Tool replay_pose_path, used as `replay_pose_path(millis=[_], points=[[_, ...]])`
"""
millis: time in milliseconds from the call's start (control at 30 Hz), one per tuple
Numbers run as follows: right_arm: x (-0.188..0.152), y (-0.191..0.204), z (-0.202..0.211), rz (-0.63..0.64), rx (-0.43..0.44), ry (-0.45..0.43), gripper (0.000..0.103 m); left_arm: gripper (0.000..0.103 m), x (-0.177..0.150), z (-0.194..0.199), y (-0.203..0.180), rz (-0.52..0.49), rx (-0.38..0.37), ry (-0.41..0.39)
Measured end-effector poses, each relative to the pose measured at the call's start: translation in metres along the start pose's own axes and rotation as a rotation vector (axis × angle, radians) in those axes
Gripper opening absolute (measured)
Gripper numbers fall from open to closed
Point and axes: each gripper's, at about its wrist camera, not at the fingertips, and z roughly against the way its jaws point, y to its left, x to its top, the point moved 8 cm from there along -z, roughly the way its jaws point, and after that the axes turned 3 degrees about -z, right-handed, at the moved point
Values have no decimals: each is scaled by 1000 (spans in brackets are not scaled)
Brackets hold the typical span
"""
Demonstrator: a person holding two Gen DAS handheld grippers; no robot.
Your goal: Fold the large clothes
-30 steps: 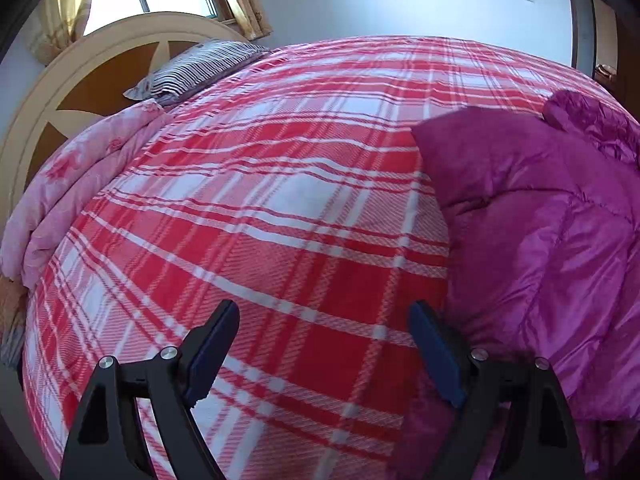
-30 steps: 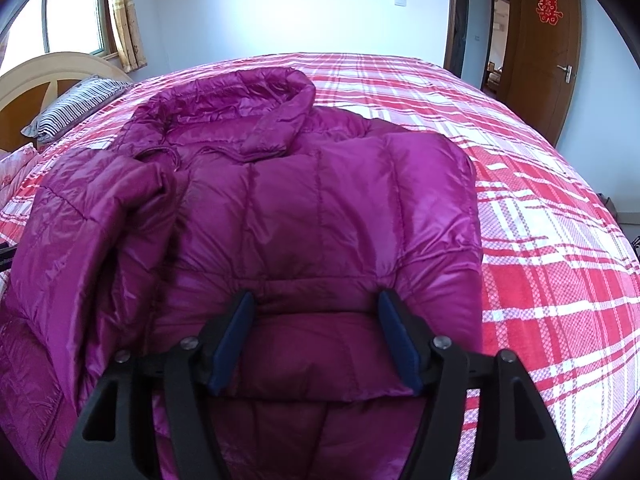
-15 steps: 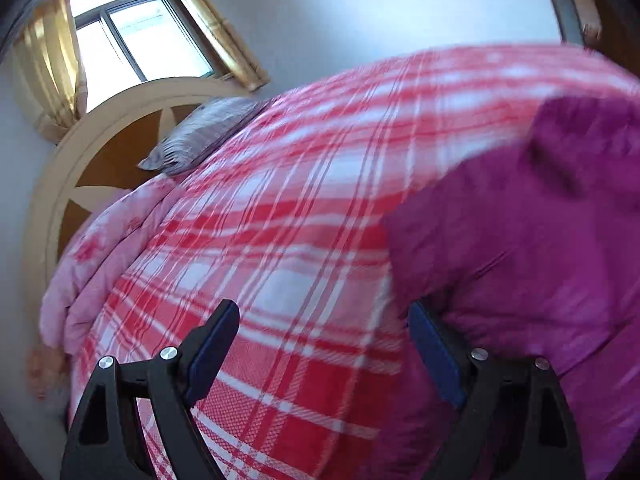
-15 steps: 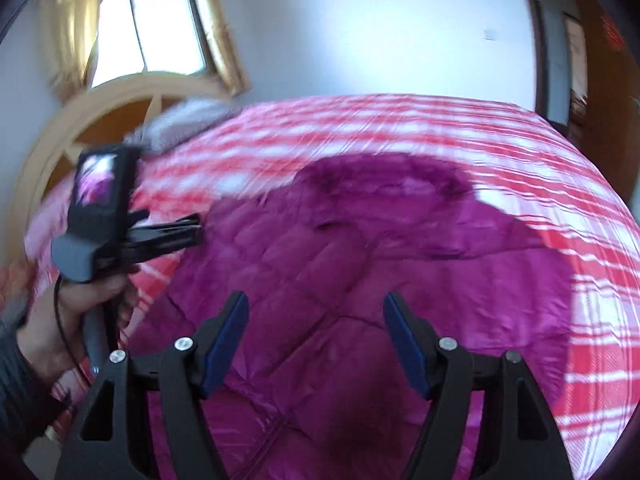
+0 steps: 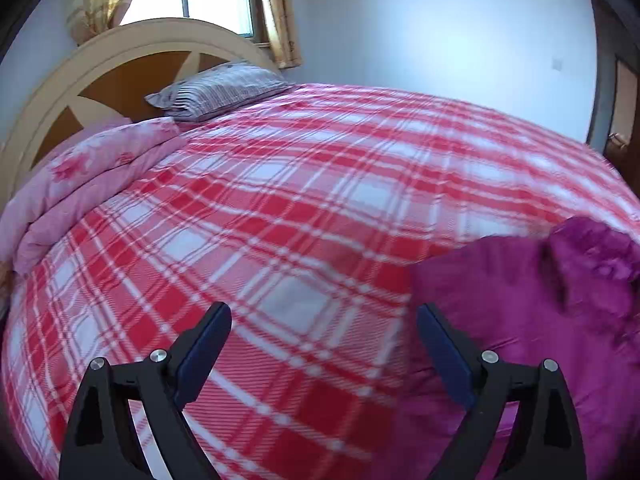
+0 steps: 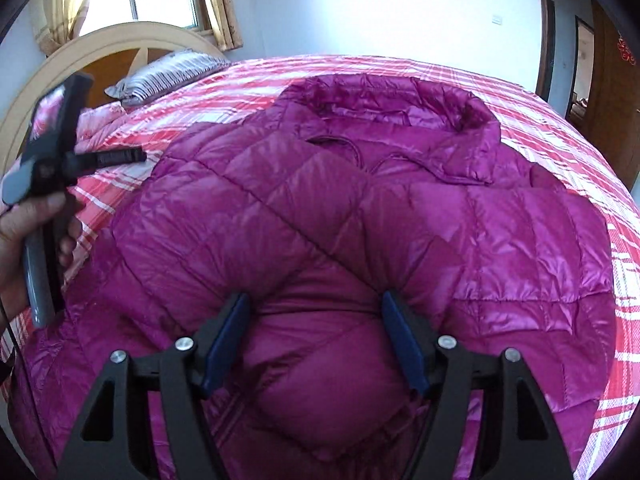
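Note:
A magenta quilted puffer jacket (image 6: 360,220) lies spread on the red-and-white plaid bed (image 6: 580,152), collar at the far end, sleeves folded in over the body. My right gripper (image 6: 314,312) is open and empty above the jacket's near hem. My left gripper (image 5: 324,320) is open and empty above the plaid cover, just left of the jacket's edge (image 5: 520,300). In the right wrist view the left gripper (image 6: 116,156) is held in a hand at the jacket's left side.
A striped pillow (image 5: 220,92) and a folded pink floral quilt (image 5: 80,176) lie by the curved headboard (image 5: 120,52) under a window. A wooden door (image 6: 612,92) stands at the far right. Bare plaid cover stretches left of the jacket.
Both grippers have risen and pulled back from the jacket. The left gripper has swung left, so the jacket sits further right in its view. Both stay open.

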Motion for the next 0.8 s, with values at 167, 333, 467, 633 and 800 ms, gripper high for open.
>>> replay_pose_path(millis=[167, 333, 467, 633, 800], points=[[-2, 5, 0, 19, -20, -5, 72, 94, 3, -14, -62, -252, 40, -11], [-3, 5, 3, 9, 11, -8, 73, 98, -24, -47, -67, -308, 64, 51], [-1, 4, 18, -34, 89, -40, 73, 99, -24, -46, -65, -298, 67, 42], [30, 3, 59, -144, 151, -145, 73, 100, -26, -45, -67, -302, 79, 30], [41, 3, 34, -97, 39, -63, 66, 100, -26, -46, -64, -287, 67, 32]])
